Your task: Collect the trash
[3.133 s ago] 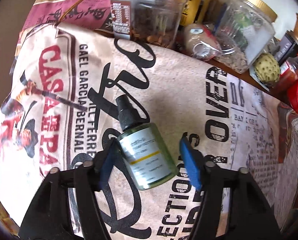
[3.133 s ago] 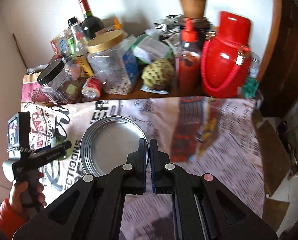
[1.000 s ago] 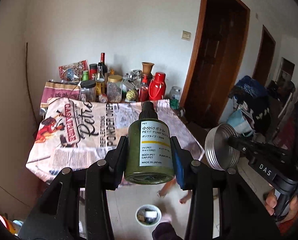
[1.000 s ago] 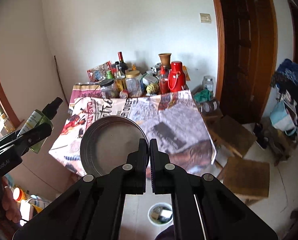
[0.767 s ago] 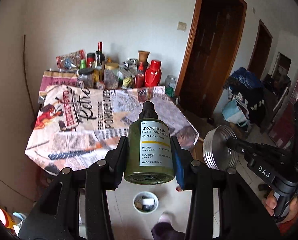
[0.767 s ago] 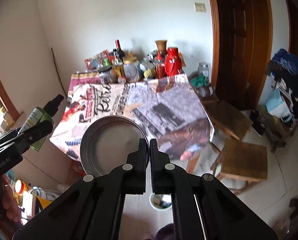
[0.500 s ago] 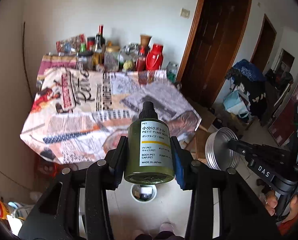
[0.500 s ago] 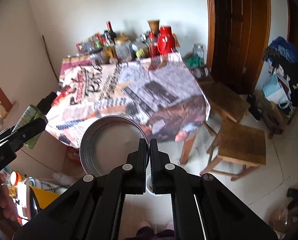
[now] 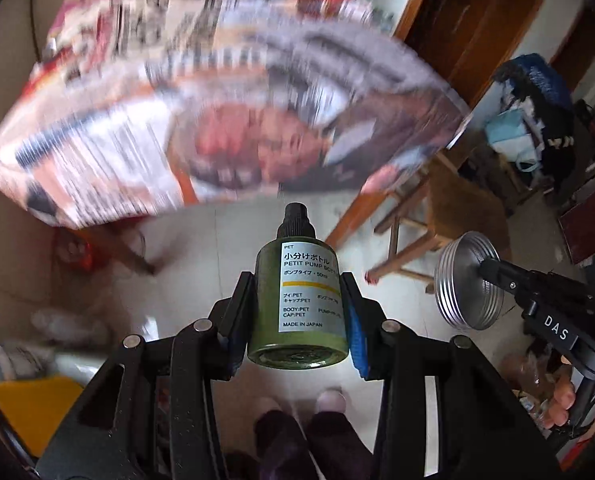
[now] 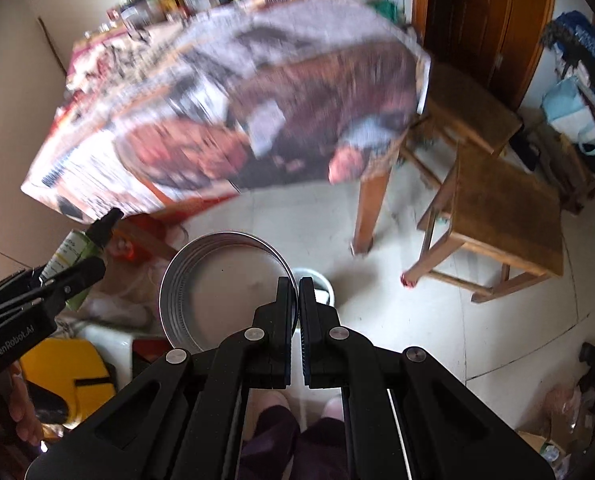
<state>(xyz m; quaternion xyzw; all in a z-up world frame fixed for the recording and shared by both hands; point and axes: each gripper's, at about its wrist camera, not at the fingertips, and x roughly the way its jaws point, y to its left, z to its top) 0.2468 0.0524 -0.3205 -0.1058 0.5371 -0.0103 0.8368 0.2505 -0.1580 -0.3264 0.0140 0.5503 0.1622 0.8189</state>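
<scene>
Between left tongs [image 9: 297, 316]: pump bottle [image 9: 297, 300] | right tongs [image 10: 298, 312]: metal lid [image 10: 221, 292]

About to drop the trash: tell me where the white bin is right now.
In the right wrist view the white bin stands on the floor just beyond the right gripper, partly hidden behind the metal lid it holds, near the table leg.

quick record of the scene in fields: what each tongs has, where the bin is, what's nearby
left tongs: shut on green pump bottle, black cap pointing away
right tongs: shut on rim of silver tin lid
bin: small white bin on the floor, partly hidden behind the right tongs
nearby: table with printed cloth, wooden stools to its right
blur: tabletop smeared
</scene>
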